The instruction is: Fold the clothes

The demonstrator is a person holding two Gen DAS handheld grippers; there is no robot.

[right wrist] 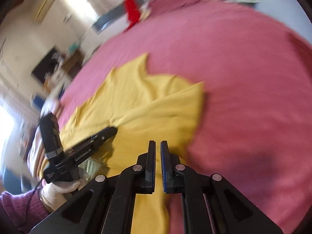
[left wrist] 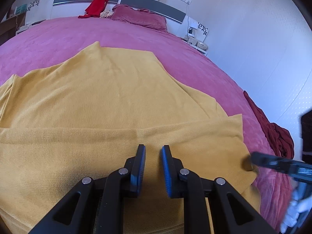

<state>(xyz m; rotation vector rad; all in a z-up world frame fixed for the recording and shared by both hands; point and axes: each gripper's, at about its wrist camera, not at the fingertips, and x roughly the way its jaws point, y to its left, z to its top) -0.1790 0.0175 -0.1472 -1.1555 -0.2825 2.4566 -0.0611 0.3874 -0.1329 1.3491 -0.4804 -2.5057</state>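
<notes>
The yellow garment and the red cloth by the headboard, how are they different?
The yellow garment lies spread flat on the bed, close to the camera; the red cloth hangs over the headboard, far away. The yellow garment looks much bigger in the picture. Both are plain, with no pattern.

White letters that look like "GenRobot.AI" are printed on the side of the left gripper (right wrist: 109, 134).

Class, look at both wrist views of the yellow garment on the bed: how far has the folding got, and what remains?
Done: the yellow knit garment lies spread on the pink bedspread, with one band already folded across its near part. In hand: the right claw is nearly shut at its near edge; whether it pinches fabric cannot be told. The left claw hovers open above it. Left: the remaining folds; the dark red garment lies unfolded.
</notes>
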